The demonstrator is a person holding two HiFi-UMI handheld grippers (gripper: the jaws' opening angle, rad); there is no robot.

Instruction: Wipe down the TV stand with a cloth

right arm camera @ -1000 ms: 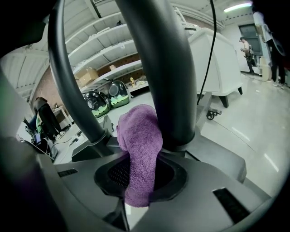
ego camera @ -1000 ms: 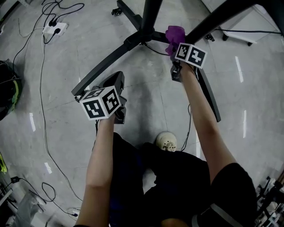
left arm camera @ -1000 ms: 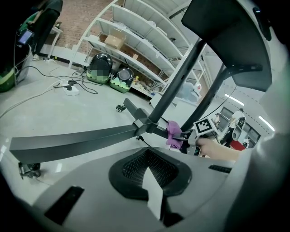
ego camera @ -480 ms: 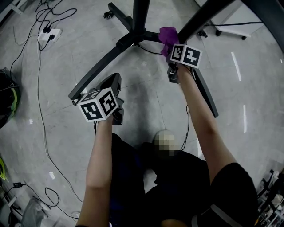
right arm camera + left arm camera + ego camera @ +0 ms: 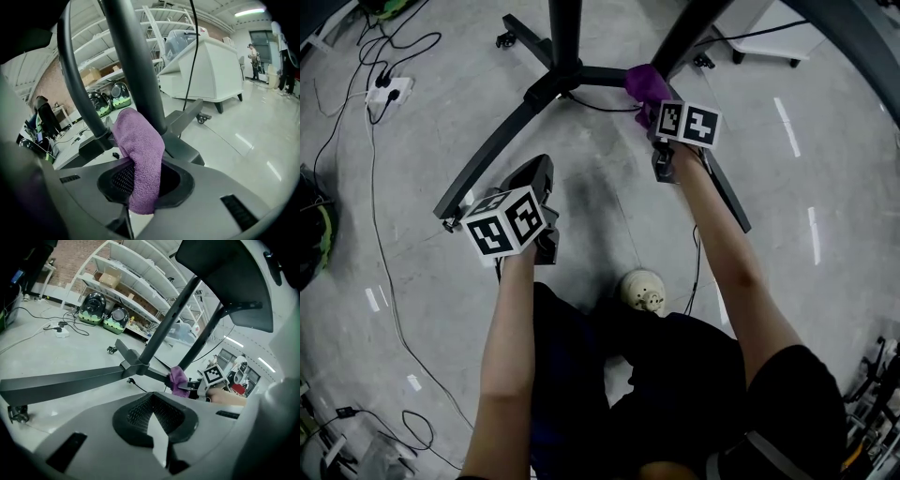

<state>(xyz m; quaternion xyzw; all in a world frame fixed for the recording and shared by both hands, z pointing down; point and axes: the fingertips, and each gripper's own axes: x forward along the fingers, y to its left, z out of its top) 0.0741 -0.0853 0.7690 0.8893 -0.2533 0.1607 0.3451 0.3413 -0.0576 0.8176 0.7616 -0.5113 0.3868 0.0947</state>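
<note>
At about nine o'clock, the left gripper point(image 5: 540, 172) was held near a leg of the TV stand point(image 5: 487, 161), with its jaws closed on nothing. Toward one o'clock, the right gripper point(image 5: 140, 187) gripped the purple cloth point(image 5: 645, 82) and pressed it against the stand's base beside the post.

No legible txt, labels or nos. in any view.

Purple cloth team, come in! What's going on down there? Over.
Right gripper shut on purple cloth, cloth against TV stand by its hub. Left gripper shut, empty. Black cable on floor near hub.
</note>
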